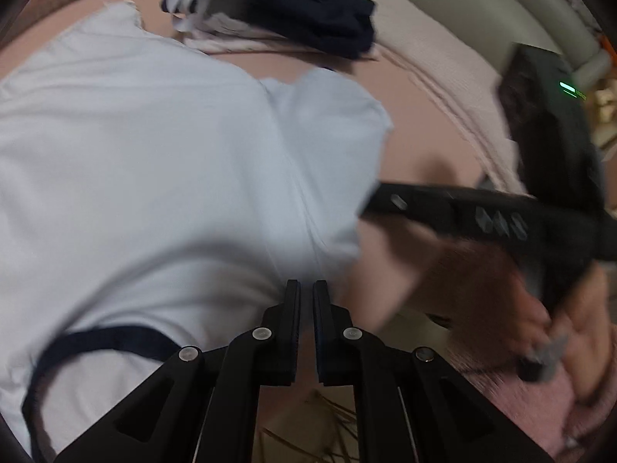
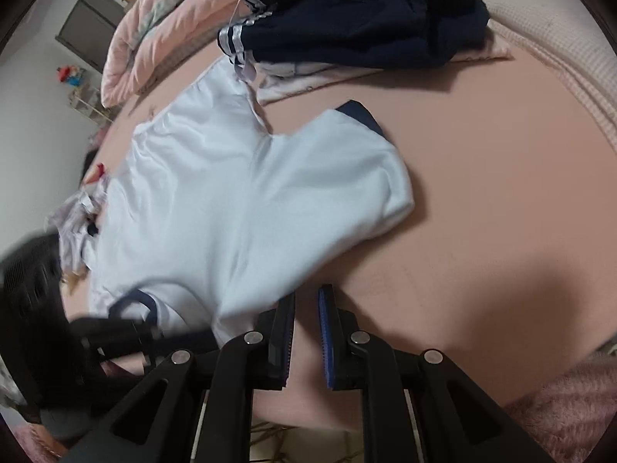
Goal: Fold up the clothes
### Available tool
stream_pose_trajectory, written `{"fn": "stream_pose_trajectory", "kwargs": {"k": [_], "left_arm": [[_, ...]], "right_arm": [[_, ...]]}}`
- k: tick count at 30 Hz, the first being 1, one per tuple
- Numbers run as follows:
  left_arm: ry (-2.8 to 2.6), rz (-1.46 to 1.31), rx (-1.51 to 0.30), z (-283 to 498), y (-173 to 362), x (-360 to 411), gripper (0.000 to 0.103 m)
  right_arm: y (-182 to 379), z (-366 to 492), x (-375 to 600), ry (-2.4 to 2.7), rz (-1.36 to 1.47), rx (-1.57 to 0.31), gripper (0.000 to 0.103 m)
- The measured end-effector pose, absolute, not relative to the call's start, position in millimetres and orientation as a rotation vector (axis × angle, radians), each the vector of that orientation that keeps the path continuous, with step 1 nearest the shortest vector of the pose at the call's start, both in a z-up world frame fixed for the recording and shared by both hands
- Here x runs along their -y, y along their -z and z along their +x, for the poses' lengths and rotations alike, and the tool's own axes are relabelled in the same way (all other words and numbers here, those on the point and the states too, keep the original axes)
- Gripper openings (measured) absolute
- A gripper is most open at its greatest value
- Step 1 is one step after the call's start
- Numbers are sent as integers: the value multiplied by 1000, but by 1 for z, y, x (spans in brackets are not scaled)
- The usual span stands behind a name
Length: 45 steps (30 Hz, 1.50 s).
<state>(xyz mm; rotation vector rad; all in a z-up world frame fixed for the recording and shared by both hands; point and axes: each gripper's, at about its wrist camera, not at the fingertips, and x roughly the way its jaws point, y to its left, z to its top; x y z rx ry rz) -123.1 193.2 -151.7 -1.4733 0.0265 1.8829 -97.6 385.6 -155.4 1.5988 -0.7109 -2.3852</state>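
A white T-shirt (image 1: 154,154) (image 2: 231,200) with a navy collar (image 1: 96,339) (image 2: 135,301) lies spread on the pink bed sheet (image 2: 501,193). My left gripper (image 1: 306,289) is shut, with its tips over the shirt's near edge close to the collar. Whether cloth is pinched between them does not show. It appears blurred at the lower left of the right wrist view (image 2: 115,332). My right gripper (image 2: 306,293) stands a little open at the shirt's near edge, with only sheet in the gap. In the left wrist view the right gripper (image 1: 385,200) reaches to the shirt's side, held by a hand (image 1: 482,301).
A pile of dark navy clothes with white stripes (image 1: 300,7) (image 2: 366,11) lies on the far side of the bed. A pink quilt (image 2: 154,19) is bunched at the back left. A crumpled pale garment (image 2: 77,223) sits left of the shirt.
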Motion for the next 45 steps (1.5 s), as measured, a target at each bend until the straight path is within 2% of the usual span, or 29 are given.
{"fn": "stream_pose_trajectory", "kwargs": {"k": [2, 4, 6, 8, 10, 11, 13, 16, 20, 23, 25, 28, 30, 32, 33, 35, 40, 42, 43, 45], "left_arm": [[-1915, -1440, 22, -127, 144, -185, 5], [-1937, -1417, 80, -134, 138, -180, 5], [-1947, -1388, 120, -136, 133, -179, 6], [-1960, -1358, 134, -136, 128, -180, 11], [-2008, -1354, 90, -136, 129, -186, 30], [-2041, -1373, 44, -138, 133, -191, 34], [-2081, -1447, -51, -148, 149, -203, 34], [-2100, -1408, 126, -155, 139, -185, 34], [-2107, -1335, 257, -153, 122, -152, 34], [-2105, -1324, 260, -150, 121, -135, 34], [-2120, -1320, 252, -148, 124, -131, 34], [-2136, -1402, 137, -145, 137, -143, 34], [-2135, -1424, 103, -142, 144, -145, 34], [-2139, -1425, 87, -142, 147, -144, 34], [-2139, -1425, 77, -141, 147, -143, 34], [-2134, -1425, 44, -139, 146, -143, 34], [-2134, -1408, 55, -137, 145, -139, 34], [-2138, -1390, 69, -135, 142, -137, 34], [-2143, -1372, 77, -134, 139, -136, 34], [-2132, -1346, 104, -134, 135, -140, 34]], "right_arm": [[156, -98, -391, 2343, 1504, 848, 12], [149, -103, -393, 2340, 1396, 906, 12], [143, -110, -388, 2386, 1378, 847, 12], [137, -111, -384, 2411, 1365, 800, 12], [132, -103, -386, 2399, 1317, 825, 12], [132, -103, -384, 2410, 1310, 813, 13], [139, -104, -377, 2447, 1385, 733, 28], [157, -99, -378, 2434, 1600, 656, 29], [145, -88, -390, 2321, 1432, 856, 29], [147, -92, -386, 2285, 1422, 883, 39], [152, -100, -373, 2258, 1481, 834, 39], [152, -106, -348, 2247, 1505, 717, 39], [155, -105, -336, 2340, 1516, 566, 39], [159, -103, -327, 2443, 1587, 380, 34], [161, -99, -327, 2450, 1610, 367, 31], [160, -89, -335, 2456, 1651, 397, 27], [156, -64, -348, 2451, 1707, 439, 27], [149, -61, -361, 2459, 1625, 577, 27], [147, -62, -372, 2477, 1583, 675, 31], [147, -66, -401, 2500, 1520, 911, 31]]}}
